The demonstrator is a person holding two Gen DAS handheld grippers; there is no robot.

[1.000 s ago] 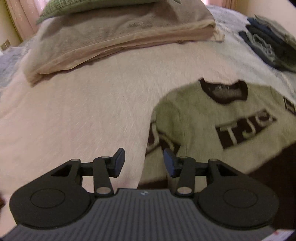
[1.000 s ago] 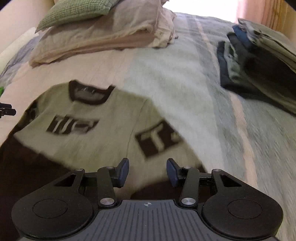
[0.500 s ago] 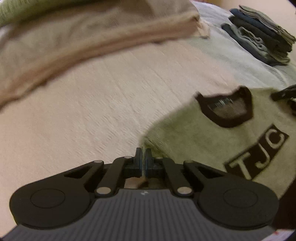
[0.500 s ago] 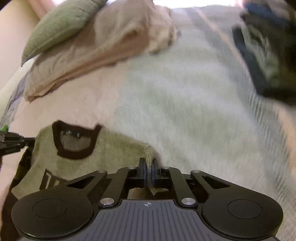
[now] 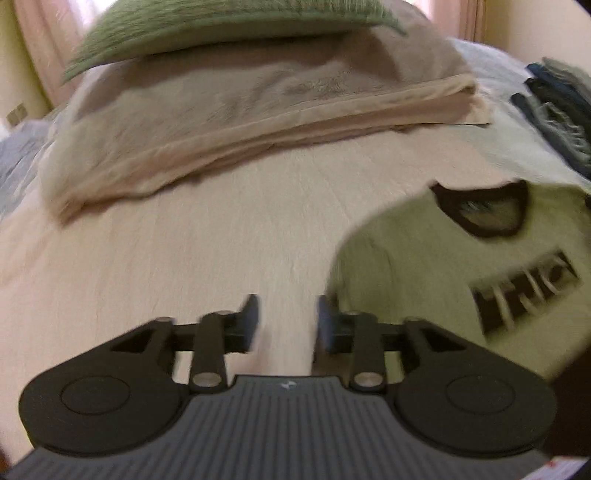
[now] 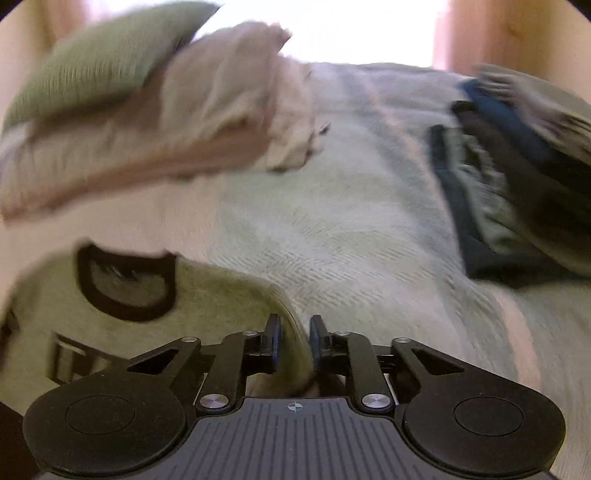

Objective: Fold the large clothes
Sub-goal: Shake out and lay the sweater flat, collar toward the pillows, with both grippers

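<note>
An olive-green sweater (image 5: 424,280) with a dark collar and dark lettering lies flat on the bed, blurred by motion. My left gripper (image 5: 286,317) hangs just left of its shoulder edge. Its jaws are opening, and only the pale bedspread (image 5: 184,258) shows between them. In the right wrist view the sweater (image 6: 207,306) fills the lower left. My right gripper (image 6: 294,338) is at its other shoulder. Those jaws are opening too, and a fold of the sweater's edge still lies loosely between the fingers.
A stack of beige pillows (image 5: 240,110) with a green cushion (image 5: 221,22) on top lies at the head of the bed. A pile of folded dark clothes (image 6: 517,177) sits on the bedspread (image 6: 351,229) to the right, also seen as the pile (image 5: 554,110) in the left wrist view.
Half a second ago both grippers were shut at the sweater's shoulder edges; both have since parted. The left one has slid left off the sweater onto bare bedspread. The right one stays at the fold.
</note>
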